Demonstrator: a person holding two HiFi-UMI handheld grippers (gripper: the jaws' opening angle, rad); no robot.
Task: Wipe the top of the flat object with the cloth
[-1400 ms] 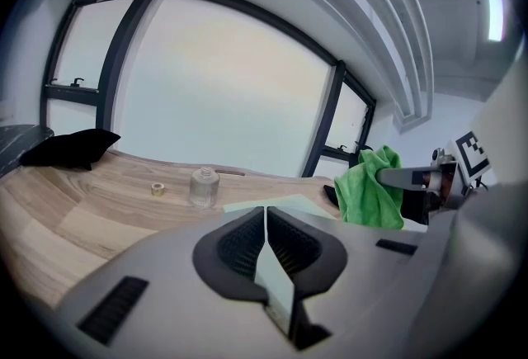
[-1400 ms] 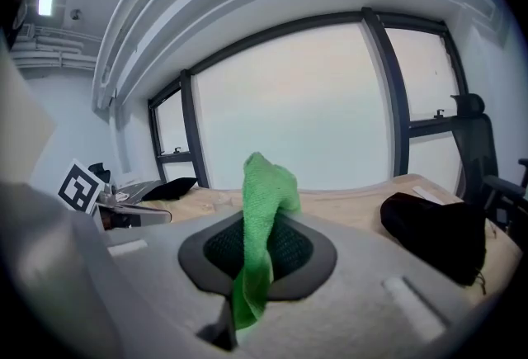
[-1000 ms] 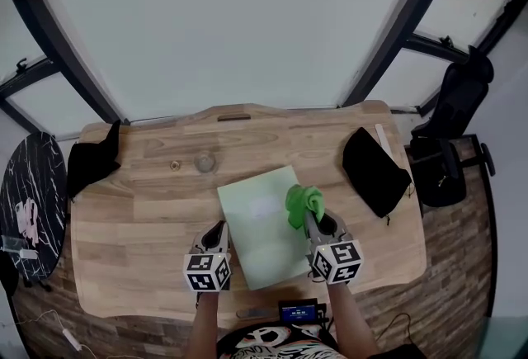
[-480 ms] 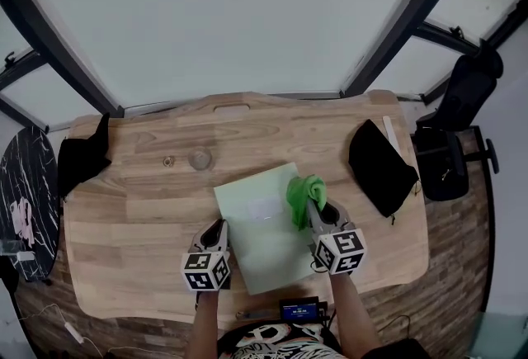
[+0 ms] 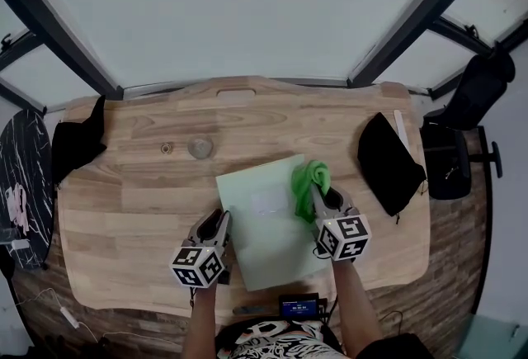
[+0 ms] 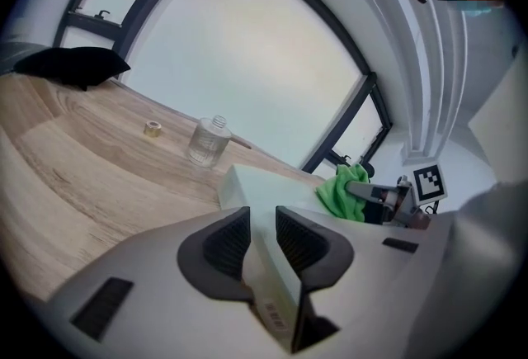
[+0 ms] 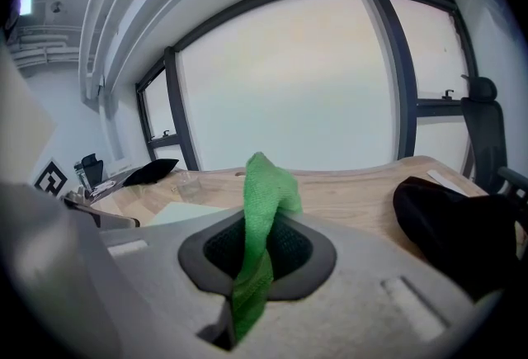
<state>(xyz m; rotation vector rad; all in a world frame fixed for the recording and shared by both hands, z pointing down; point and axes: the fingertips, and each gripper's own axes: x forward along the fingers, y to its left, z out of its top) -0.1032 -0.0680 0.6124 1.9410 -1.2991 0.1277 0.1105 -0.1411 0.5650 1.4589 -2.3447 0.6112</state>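
A pale green flat board (image 5: 266, 238) lies on the wooden table (image 5: 132, 217) in front of me. My left gripper (image 5: 221, 222) is at the board's near left edge. In the left gripper view the board's edge (image 6: 262, 194) runs between the pads, and the left gripper (image 6: 262, 238) has just been opening, its pads now off the board. My right gripper (image 5: 318, 199) is shut on a bright green cloth (image 5: 309, 179) that hangs over the board's right edge. The cloth (image 7: 264, 192) sticks up from the right gripper (image 7: 257, 246).
A black pouch (image 5: 388, 163) and a white strip (image 5: 402, 130) lie at the right. At the back left are a glass jar (image 5: 200, 148), a small brass cap (image 5: 166, 148) and a black cloth (image 5: 74, 143). A small device (image 5: 297, 306) sits at the front edge.
The left gripper has rolled a little while staying at the board's near left edge. The right gripper has shifted slightly along the board's right side with the cloth in it.
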